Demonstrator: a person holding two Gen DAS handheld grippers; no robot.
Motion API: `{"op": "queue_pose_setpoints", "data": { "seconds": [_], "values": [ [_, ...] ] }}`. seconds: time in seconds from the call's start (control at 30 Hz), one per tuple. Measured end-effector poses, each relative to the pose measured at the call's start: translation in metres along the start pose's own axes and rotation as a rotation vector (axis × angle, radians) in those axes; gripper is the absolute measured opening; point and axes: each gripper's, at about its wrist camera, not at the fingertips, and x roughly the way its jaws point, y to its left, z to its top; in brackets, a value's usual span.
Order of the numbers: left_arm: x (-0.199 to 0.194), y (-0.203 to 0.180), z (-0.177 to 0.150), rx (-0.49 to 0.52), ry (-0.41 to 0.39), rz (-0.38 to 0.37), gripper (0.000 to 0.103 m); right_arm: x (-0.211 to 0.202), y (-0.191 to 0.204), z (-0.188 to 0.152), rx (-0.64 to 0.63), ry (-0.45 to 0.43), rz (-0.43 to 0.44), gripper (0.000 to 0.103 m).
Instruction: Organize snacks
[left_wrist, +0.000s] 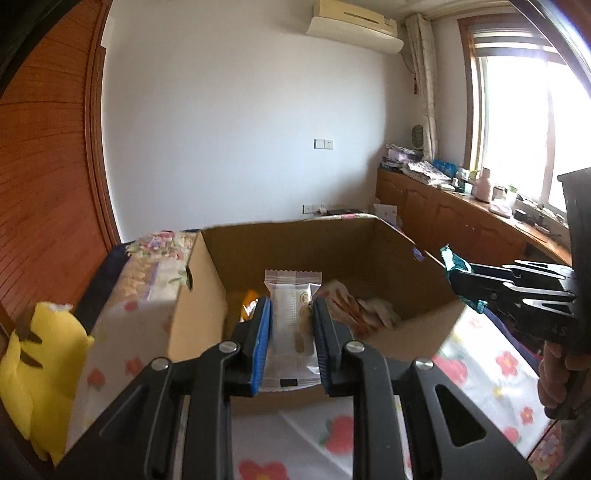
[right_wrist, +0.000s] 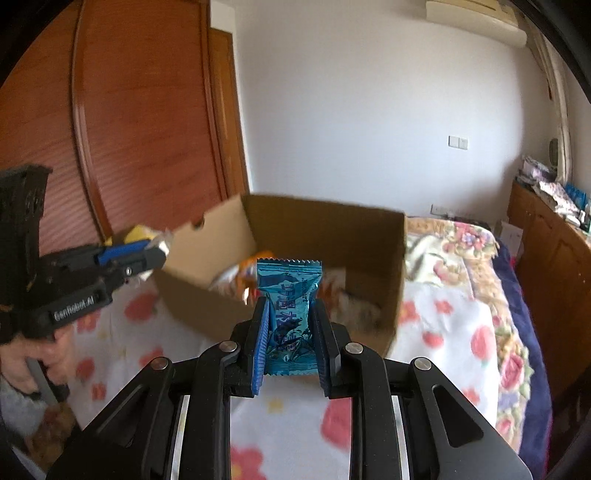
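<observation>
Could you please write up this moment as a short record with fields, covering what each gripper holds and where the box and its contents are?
left gripper: shut on a white snack packet, held upright in front of the box
right gripper: shut on a blue snack packet, also upright in front of the box
cardboard box: open-topped, resting on the floral bedspread
box contents: several orange and white wrapped snacks lying on the bottom
beside box: a yellow plush toy on the left
both held packets: not yet inside the box
</observation>
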Motion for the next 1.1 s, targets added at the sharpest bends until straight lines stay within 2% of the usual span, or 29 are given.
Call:
{"op": "queue_pose_setpoints", "data": {
  "seconds": [0.13, 0.27, 0.3, 0.37, 0.4, 0.5, 0.8, 1.1],
  "values": [
    [0.026, 0.011, 0.010, 0.009, 0.016, 0.008, 0.021, 0.035, -0.010, 0.022, 0.028, 0.007, -0.006, 0.021],
    [0.050, 0.015, 0.010, 0.011, 0.037, 0.016, 0.023, 0.068, -0.018, 0.027, 0.053, 0.046, -0.020, 0.022],
    [0.054, 0.016, 0.009, 0.011, 0.040, 0.014, 0.024, 0.074, -0.018, 0.027, 0.059, 0.055, -0.022, 0.023],
    [0.057, 0.014, 0.009, 0.010, 0.043, 0.018, 0.032, 0.082, -0.021, 0.026, 0.070, 0.067, -0.030, 0.026],
    [0.058, 0.013, 0.008, 0.009, 0.040, 0.021, 0.036, 0.084, -0.021, 0.026, 0.072, 0.070, -0.034, 0.033],
    [0.058, 0.013, 0.005, 0.005, 0.041, 0.024, 0.038, 0.086, -0.022, 0.025, 0.079, 0.073, -0.036, 0.038],
    [0.024, -0.002, -0.003, 0.028, 0.046, 0.033, 0.039, 0.057, -0.011, 0.018, 0.071, 0.057, -0.036, 0.038],
    [-0.046, -0.017, -0.022, 0.025, 0.028, 0.050, 0.040, -0.018, 0.013, -0.003, 0.053, 0.021, -0.058, 0.040]
  ]
}}
